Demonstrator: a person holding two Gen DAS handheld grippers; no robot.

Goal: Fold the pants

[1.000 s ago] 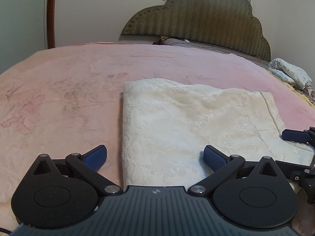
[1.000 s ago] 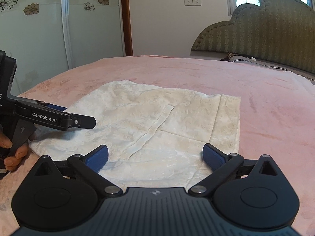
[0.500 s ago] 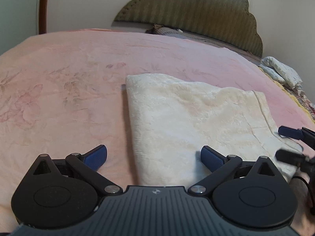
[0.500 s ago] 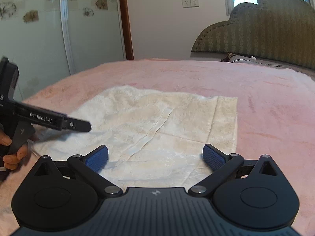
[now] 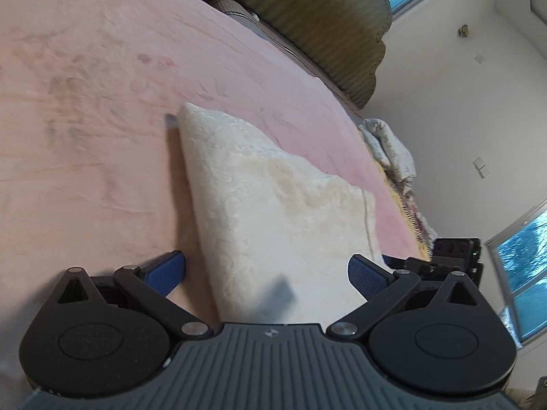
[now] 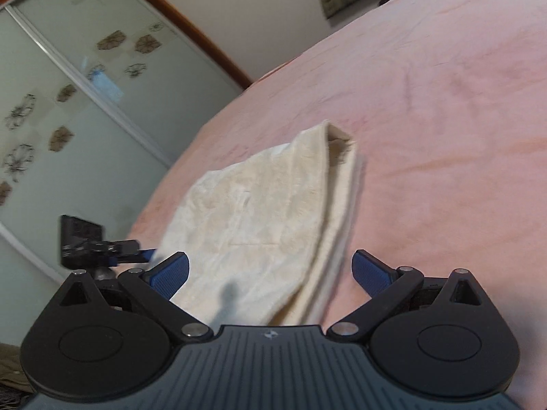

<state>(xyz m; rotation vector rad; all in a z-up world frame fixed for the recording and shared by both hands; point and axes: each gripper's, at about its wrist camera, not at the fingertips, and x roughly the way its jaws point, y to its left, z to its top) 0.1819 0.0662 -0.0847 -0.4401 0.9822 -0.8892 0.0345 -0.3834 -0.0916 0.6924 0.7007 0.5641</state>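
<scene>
Cream folded pants (image 5: pixel 273 205) lie on the pink bedspread (image 5: pixel 102 102). My left gripper (image 5: pixel 266 273) is open, low over the pants' near left part, and the cloth's left edge runs between its blue pads (image 5: pixel 167 271). In the right wrist view the pants (image 6: pixel 266 212) show stacked layers along their right edge, with the far corner gaping. My right gripper (image 6: pixel 270 273) is open too, straddling the near right corner. Each gripper sees the other at the pants' opposite side: the right gripper (image 5: pixel 451 259) and the left gripper (image 6: pixel 99 246). Neither pinches the cloth.
An olive padded headboard (image 5: pixel 307 17) closes the far end of the bed. A bundled quilt (image 5: pixel 386 147) lies at the bed's right edge. Sliding wardrobe doors with flower prints (image 6: pixel 68 119) stand beyond the left edge. Pink bedspread (image 6: pixel 444 102) stretches around the pants.
Both grippers have dropped closer to the pants' near edge and rolled, so both views are tilted. Their fingers stay wide apart. The pants' right edge layers now look lifted.
</scene>
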